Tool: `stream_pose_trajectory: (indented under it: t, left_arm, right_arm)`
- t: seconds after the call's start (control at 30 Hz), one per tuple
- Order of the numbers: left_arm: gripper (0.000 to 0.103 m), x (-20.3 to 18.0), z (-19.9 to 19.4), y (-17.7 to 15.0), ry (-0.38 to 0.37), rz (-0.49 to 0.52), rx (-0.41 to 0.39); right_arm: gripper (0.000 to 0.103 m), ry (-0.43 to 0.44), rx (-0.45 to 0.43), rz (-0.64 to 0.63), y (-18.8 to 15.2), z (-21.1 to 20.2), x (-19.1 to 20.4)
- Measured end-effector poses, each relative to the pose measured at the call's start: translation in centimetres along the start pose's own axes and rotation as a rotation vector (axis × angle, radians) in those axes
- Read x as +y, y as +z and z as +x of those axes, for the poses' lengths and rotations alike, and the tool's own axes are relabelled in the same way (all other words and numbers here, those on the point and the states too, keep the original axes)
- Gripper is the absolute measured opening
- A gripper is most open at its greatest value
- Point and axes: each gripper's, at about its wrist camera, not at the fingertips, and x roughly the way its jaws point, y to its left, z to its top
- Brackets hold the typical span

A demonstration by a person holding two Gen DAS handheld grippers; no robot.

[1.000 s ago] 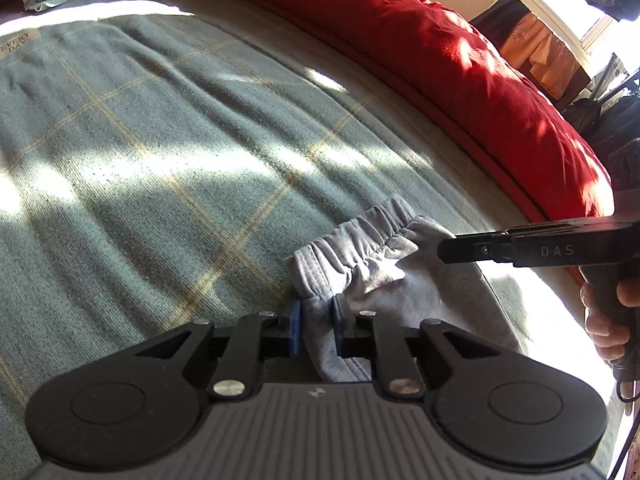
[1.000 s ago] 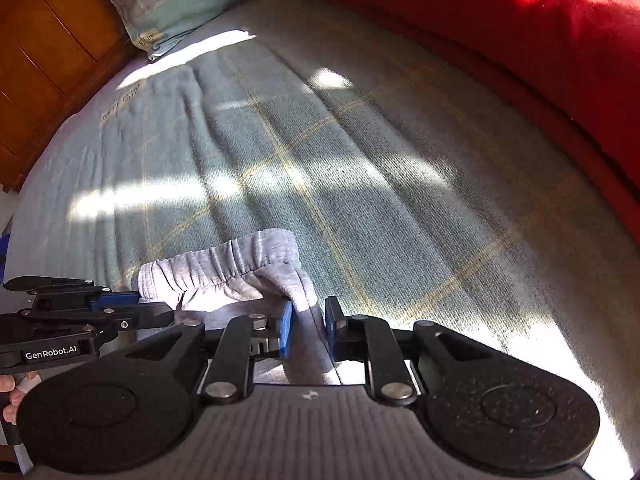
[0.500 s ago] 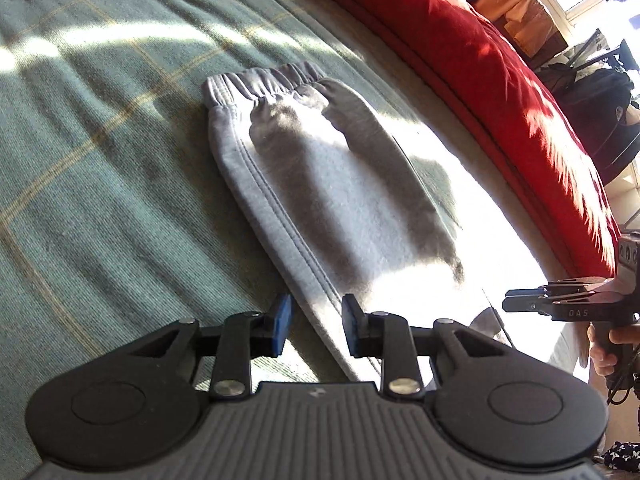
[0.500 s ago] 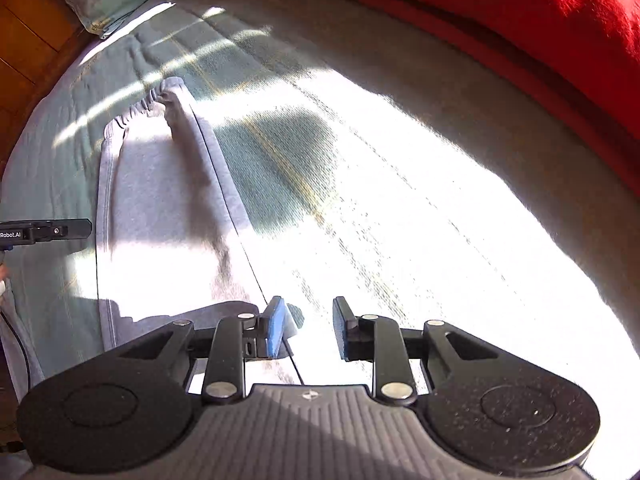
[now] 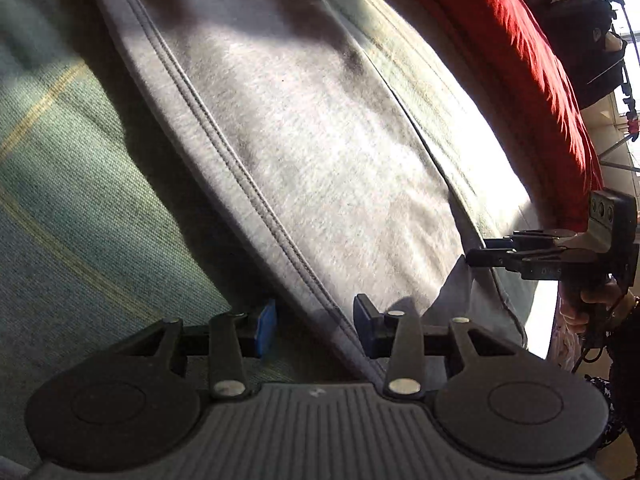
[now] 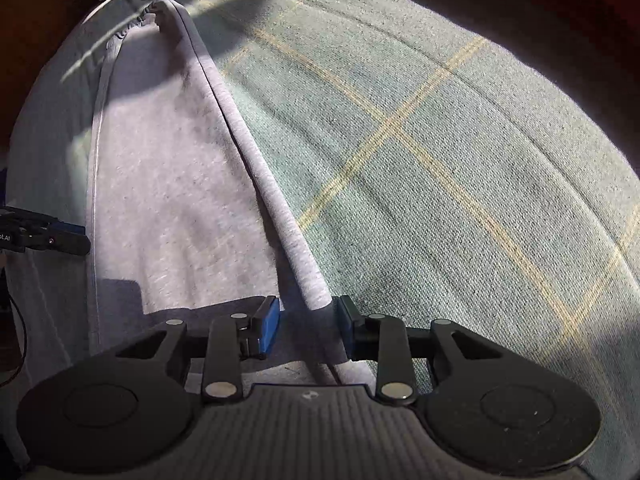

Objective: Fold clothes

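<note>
- The grey trousers (image 5: 320,152) lie flat and lengthwise on the bed (image 5: 80,200), on a green cover with thin yellow check lines.
- In the left wrist view the cloth runs from 11 o'clock down to 5 o'clock; a double-stitched side seam (image 5: 240,176) edges it on the 8 o'clock side.
- In the right wrist view the same trousers (image 6: 172,184) fill the 9 o'clock half, and their gathered waistband (image 6: 156,10) sits far off at 11 o'clock.
- A rolled edge of cloth (image 6: 280,200) runs from that waistband down to 6 o'clock, right between the right tool's pads.
- The left gripper (image 5: 315,326) is spread wide, its blue pads (image 5: 266,326) standing either side of the seam, close over the cloth; nothing is pinched between them.
- The right gripper (image 6: 306,326) is likewise released, jaws parted with the rolled edge lying in the gap; whether the pads touch it I cannot tell.
- From the left view, the right tool (image 5: 560,256) shows side-on at 3 o'clock, held by a hand (image 5: 588,308), with its tips at a lifted corner of cloth (image 5: 460,284).
- From the right view, the left tool's tips (image 6: 44,236) show at 9 o'clock, at the trousers' far edge.
- Sun lights much of the cloth; the tools' shadows fall across it at 6 o'clock.
- A red quilt (image 5: 520,60) lies along the bed's far side at 1 o'clock.
- Dark bags (image 5: 580,28) stand past it at 2 o'clock.
</note>
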Motion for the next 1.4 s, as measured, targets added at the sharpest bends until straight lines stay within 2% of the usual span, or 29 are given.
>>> stream_pose_trajectory:
  t: [0.1,0.13,0.17,0.2,0.23,0.33,0.5,0.57,0.67,0.73,0.8,0.83,0.9,1.07,1.2,1.33,1.4]
  left_arm:
    - [0.041,-1.0,0.7,-0.6,-0.005,-0.001,0.001]
    - [0.038,-1.3,0.9,-0.6,-0.003,0.0,-0.004]
    - [0.038,-1.6,0.9,-0.6,0.0,0.001,-0.014]
    - [0.028,-1.8,1.0,-0.6,0.01,0.011,-0.022]
    - [0.009,-2.1,1.0,-0.6,0.024,0.027,-0.03]
    - [0.006,-3.1,0.9,-0.9,0.064,0.079,-0.055]
    - [0.005,-4.9,0.2,-0.5,0.07,0.193,-0.126]
    - [0.005,-4.4,0.6,-0.5,0.087,0.187,-0.121]
    - [0.005,-3.2,1.4,-0.5,0.111,0.159,-0.103]
    - [0.011,-2.7,1.2,-0.7,0.105,0.147,-0.098]
    - [0.011,-2.9,0.6,-0.9,0.102,0.159,-0.094]
    - [0.013,-3.0,0.2,-0.9,0.104,0.165,-0.095]
    - [0.017,-3.1,-0.8,-1.3,0.11,0.181,-0.091]
    - [0.017,-6.2,-2.0,-2.8,0.144,0.305,-0.071]
    - [0.017,-9.6,-1.7,-5.3,0.064,0.469,-0.027]
    - [0.018,-13.6,1.1,-8.8,-0.077,0.647,0.042]
    - [0.02,-15.1,3.1,-10.7,-0.115,0.719,0.084]
  right_arm:
    - [0.035,0.008,-0.007,-0.017,-1.2,-0.3,-0.1]
    - [0.034,0.004,-0.017,-0.018,-1.3,-0.5,-0.1]
    - [0.029,-0.005,-0.03,-0.016,-1.4,-0.7,-0.1]
    - [0.019,-0.014,-0.042,-0.015,-1.5,-1.0,-0.1]
    - [0.014,-0.022,-0.054,-0.013,-1.6,-1.2,-0.1]
    - [0.008,-0.048,-0.091,-0.009,-1.8,-2.0,-0.1]
    - [0.006,-0.09,-0.153,-0.002,-2.2,-3.3,-0.1]
    - [0.006,-0.107,-0.177,0.001,-2.4,-3.9,-0.1]
    - [0.006,-0.142,-0.176,0.004,-2.5,-2.4,0.0]
    - [0.007,-0.166,-0.176,0.009,-2.7,-1.3,0.2]
    - [0.009,-0.179,-0.186,0.025,-2.9,-0.8,0.3]
    - [0.01,-0.177,-0.2,0.04,-3.0,-1.2,0.3]
    - [0.021,-0.186,-0.231,0.064,-3.5,-2.6,0.4]
    - [0.022,-0.18,-0.283,0.092,-6.2,-6.7,1.7]
    - [0.022,-0.156,-0.255,0.105,-9.6,-6.9,3.4]
    - [0.022,-0.152,-0.248,0.175,-13.4,-5.5,4.1]
    - [0.022,-0.149,-0.26,0.23,-15.3,-4.8,4.1]
